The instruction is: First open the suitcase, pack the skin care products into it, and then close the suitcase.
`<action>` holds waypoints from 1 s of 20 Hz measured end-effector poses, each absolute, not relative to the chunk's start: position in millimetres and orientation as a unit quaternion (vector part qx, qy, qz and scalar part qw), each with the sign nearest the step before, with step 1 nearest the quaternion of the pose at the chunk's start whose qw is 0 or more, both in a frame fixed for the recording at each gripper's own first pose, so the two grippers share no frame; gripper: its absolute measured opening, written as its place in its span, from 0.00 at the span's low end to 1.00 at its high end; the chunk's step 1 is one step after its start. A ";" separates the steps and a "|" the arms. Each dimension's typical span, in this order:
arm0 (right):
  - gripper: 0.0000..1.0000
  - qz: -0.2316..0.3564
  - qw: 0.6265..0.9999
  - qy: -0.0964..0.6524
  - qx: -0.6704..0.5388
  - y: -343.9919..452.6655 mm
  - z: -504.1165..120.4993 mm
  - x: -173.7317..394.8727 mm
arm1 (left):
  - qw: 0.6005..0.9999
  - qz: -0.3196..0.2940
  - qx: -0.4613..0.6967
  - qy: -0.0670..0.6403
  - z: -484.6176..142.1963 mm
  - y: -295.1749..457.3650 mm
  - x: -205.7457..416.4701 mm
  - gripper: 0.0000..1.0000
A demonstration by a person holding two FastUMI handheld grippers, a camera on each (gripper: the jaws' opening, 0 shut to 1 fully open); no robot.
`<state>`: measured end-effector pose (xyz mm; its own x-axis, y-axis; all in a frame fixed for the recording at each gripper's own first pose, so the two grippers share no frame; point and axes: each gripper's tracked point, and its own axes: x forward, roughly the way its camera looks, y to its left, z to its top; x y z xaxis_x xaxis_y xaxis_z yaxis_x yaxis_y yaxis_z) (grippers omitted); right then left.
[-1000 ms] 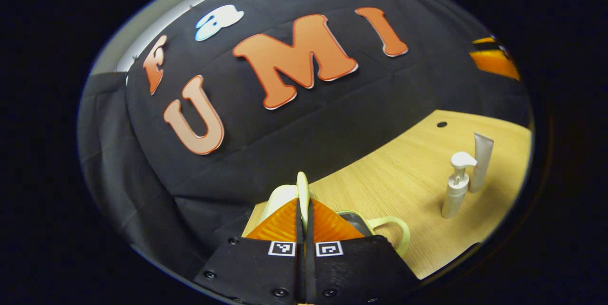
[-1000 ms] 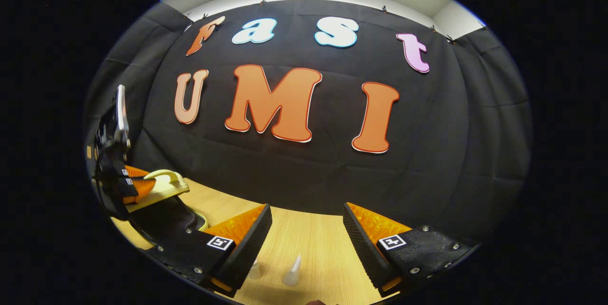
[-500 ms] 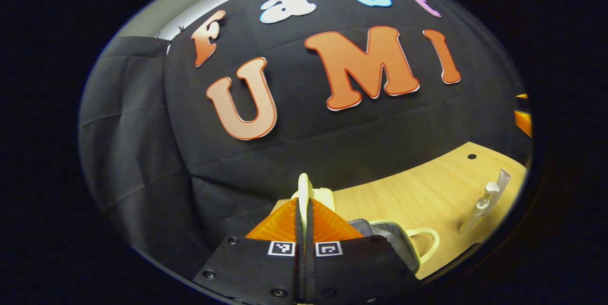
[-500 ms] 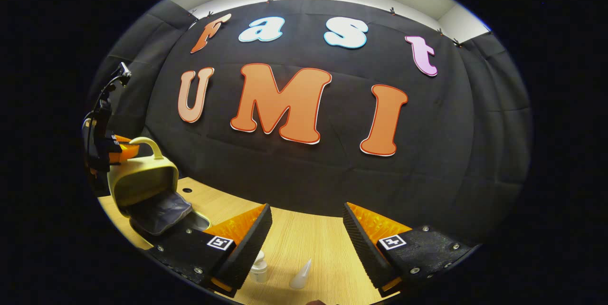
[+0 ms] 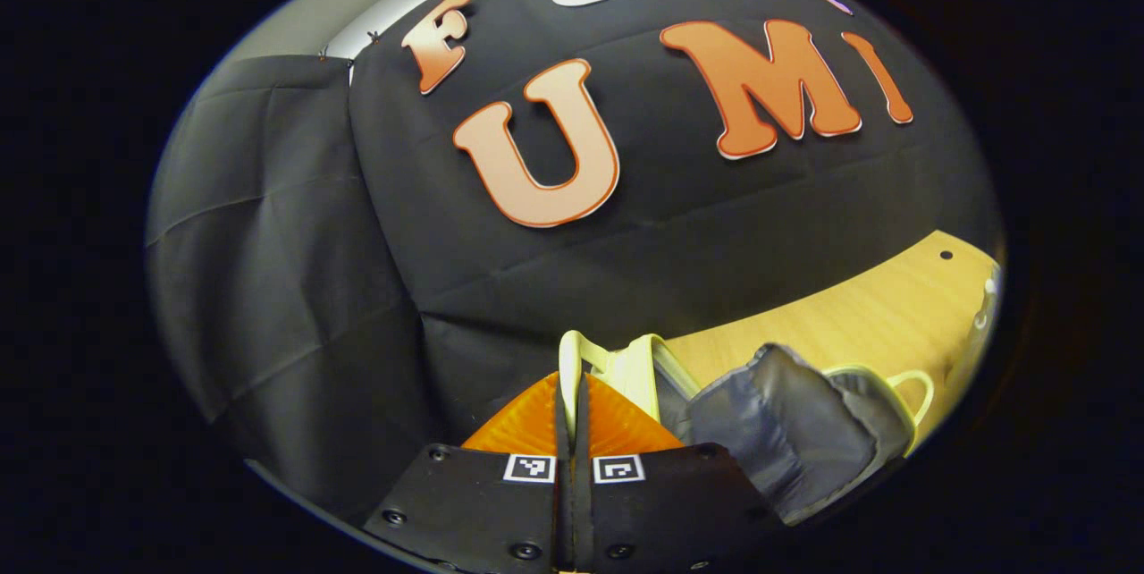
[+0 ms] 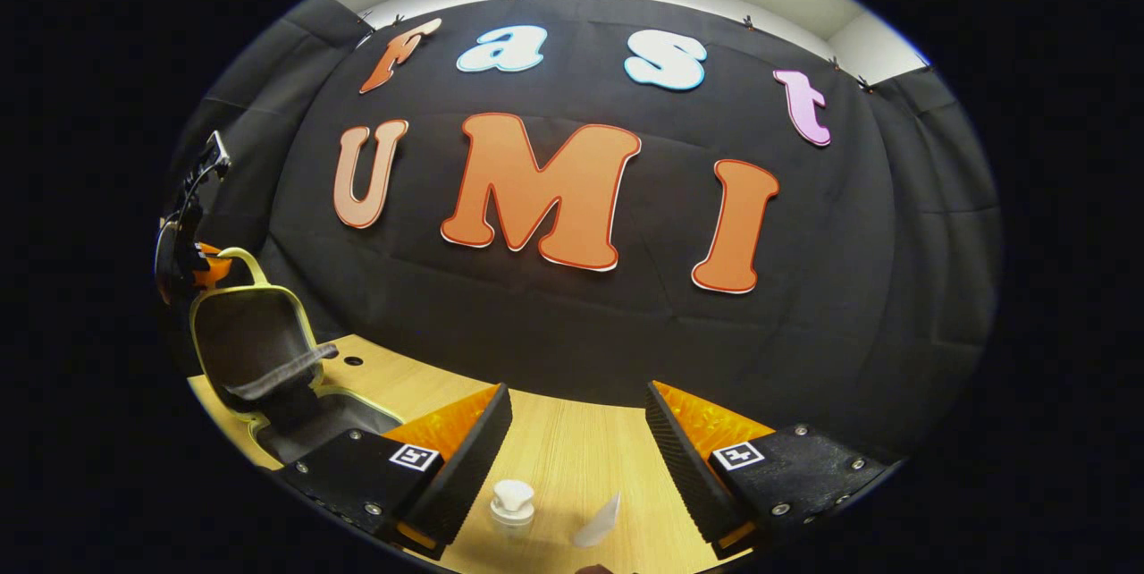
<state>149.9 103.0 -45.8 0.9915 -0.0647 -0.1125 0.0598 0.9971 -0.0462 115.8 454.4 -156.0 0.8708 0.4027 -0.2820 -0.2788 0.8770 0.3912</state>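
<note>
The small pale-yellow suitcase (image 6: 253, 343) stands open at the left of the right gripper view, its lid upright and its grey lining showing. My left gripper (image 5: 572, 384) is shut on the lid's yellow handle (image 5: 569, 352); the same gripper (image 6: 183, 243) shows above the lid in the right gripper view. The lining (image 5: 786, 417) hangs just right of my left fingers. My right gripper (image 6: 576, 395) is open above the table with nothing between its fingers. Below it stand a white pump bottle (image 6: 512, 499) and a white tube (image 6: 601, 520).
The wooden table (image 6: 572, 458) runs back to the black cloth wall. A small dark hole (image 6: 353, 360) sits in the tabletop behind the suitcase. The suitcase base (image 6: 335, 417) lies flat just left of my right gripper's left finger.
My left gripper has swung the lid up by its handle from nearly flat to upright, baring the grey lining. My right gripper stayed open and moved slightly, so the bottle and tube show more.
</note>
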 end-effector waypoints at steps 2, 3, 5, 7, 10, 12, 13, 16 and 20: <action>0.95 -0.035 0.997 0.060 -0.019 113.2 -46.7 152.0 | 0.944 0.178 0.188 0.203 -175.7 483.4 116.2 0.02; 0.95 -0.039 0.997 0.062 -0.018 116.9 -47.7 153.3 | 0.941 0.178 0.194 0.213 -186.0 498.0 116.9 0.01; 0.95 -0.045 0.997 0.067 -0.020 126.0 -49.2 155.8 | 0.937 0.172 0.197 0.232 -208.7 520.6 119.1 0.01; 0.95 -0.048 0.996 0.069 -0.026 133.0 -49.4 156.4 | 0.934 0.168 0.192 0.251 -233.4 536.6 122.9 0.01; 0.95 -0.053 0.995 0.074 -0.036 140.3 -51.4 155.9 | 0.925 0.172 0.182 0.285 -271.9 556.4 125.3 0.01; 0.95 -0.055 0.995 0.079 -0.039 142.7 -52.8 156.6 | 0.920 0.174 0.168 0.308 -295.4 566.1 120.5 0.01; 0.95 -0.057 0.994 0.080 -0.039 142.3 -53.4 157.7 | 0.917 0.175 0.159 0.320 -308.0 571.9 120.4 0.01; 0.95 -0.073 0.993 0.087 -0.043 136.6 -55.5 160.0 | 0.908 0.182 0.127 0.355 -347.9 584.6 109.8 0.01; 0.95 -0.082 0.991 0.097 -0.049 130.3 -58.9 156.3 | 0.897 0.196 0.094 0.384 -379.8 585.4 97.1 0.01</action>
<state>156.3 130.3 -58.9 0.9678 -0.1721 -0.1837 0.1531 0.9817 -0.1134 97.1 585.4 -379.8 0.6276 0.4244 -0.6527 -0.2799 0.9053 0.3195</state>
